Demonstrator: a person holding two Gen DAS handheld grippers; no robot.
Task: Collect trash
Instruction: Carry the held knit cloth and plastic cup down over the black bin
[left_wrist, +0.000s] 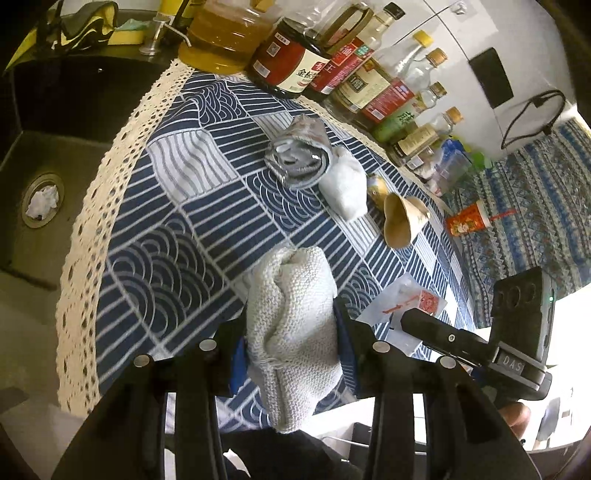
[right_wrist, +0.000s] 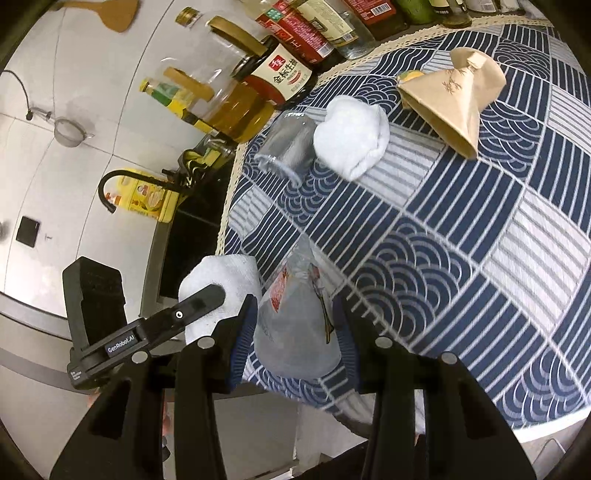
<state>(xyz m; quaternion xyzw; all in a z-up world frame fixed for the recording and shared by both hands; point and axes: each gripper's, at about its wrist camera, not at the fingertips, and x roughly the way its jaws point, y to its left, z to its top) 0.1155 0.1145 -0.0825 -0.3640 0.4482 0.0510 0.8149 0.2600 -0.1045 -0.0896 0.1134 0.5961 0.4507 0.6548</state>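
My left gripper (left_wrist: 291, 343) is clamped on a soft white cloth wad (left_wrist: 291, 317), my right gripper (right_wrist: 295, 332) on a light, crinkly plastic wrapper (right_wrist: 295, 332); mid-body holds suit both.

Each camera rides close behind its tool, looking steeply down along the fingers at the tabletop (left_wrist: 177, 236). The left view faces the bottles (left_wrist: 295, 62) at 12 o'clock, sink (left_wrist: 40, 155) at 9. The right view has the wall (right_wrist: 74, 122) at 9. Both share the white wad (left_wrist: 343, 184) and paper cone (right_wrist: 454, 99)
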